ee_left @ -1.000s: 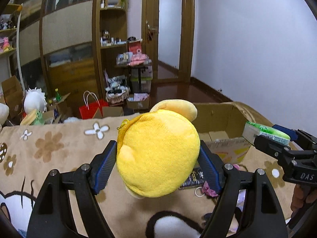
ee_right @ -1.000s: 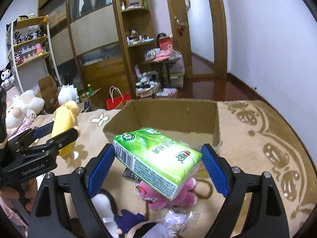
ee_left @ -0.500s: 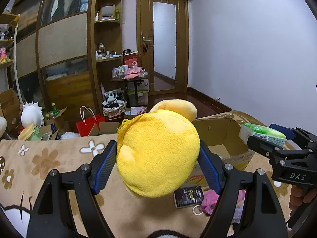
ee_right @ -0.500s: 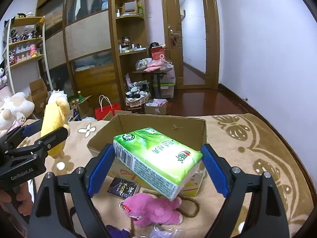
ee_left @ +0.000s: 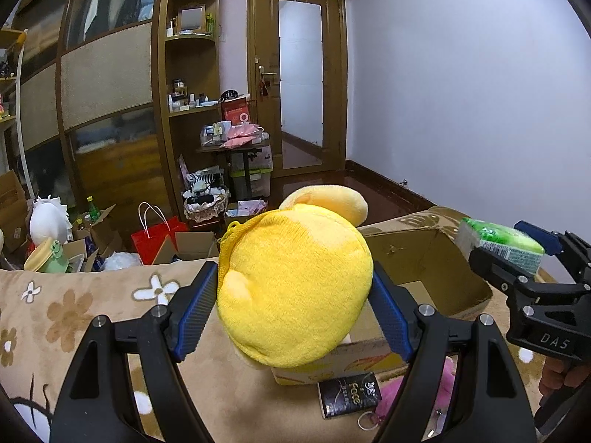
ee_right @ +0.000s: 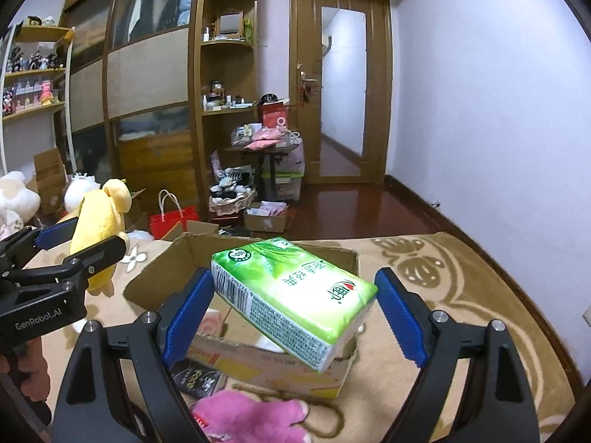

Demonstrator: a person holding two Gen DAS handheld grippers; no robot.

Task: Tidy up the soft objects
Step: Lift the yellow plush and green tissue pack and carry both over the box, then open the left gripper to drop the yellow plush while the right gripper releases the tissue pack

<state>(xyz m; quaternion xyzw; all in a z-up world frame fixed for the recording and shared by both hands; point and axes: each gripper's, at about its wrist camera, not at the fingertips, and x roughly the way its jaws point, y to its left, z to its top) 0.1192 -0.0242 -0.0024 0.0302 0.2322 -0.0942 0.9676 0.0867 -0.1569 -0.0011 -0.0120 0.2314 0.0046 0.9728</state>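
- Bedroom-type room: brown wardrobe and shelves at back, wooden door point(ee_left: 300, 85), white wall on the right. Work surface is a bed with a tan flower-print blanket point(ee_left: 74, 313).
- Open cardboard box point(ee_right: 243, 347) sits on the blanket, toward its far edge.
- Left claw point(ee_left: 293, 306) pinches the yellow plush toy point(ee_left: 295, 288); both blue pads press its sides, and the toy fills the gap and bulges above the pads.
- In the left wrist view the plush is held up off the blanket, in front of the box's near-left corner.
- In the right wrist view the same plush point(ee_right: 101, 229) hangs in the left claw point(ee_right: 79, 240) left of the box, apart from it.
- Right claw point(ee_right: 293, 304) holds a green tissue pack point(ee_right: 291, 295); pack is tilted and lies diagonally between the blue pads. Left pad touches the barcode end; contact at the right pad can't be told from this view.
- Tissue pack is over the box opening, above its near wall.
- In the left wrist view the right claw point(ee_left: 513, 251) clamps the tissue pack point(ee_left: 498, 243) at the box's right side.
- Pink plush point(ee_right: 251, 417) lies on the blanket just in front of the box, near the bed's front edge.
- Black packet point(ee_left: 349, 395) lies flat on the blanket beside the pink plush, touching the box's front wall or just short of it; can't tell.
- Red paper bag point(ee_left: 157, 236) on the floor beyond the bed.
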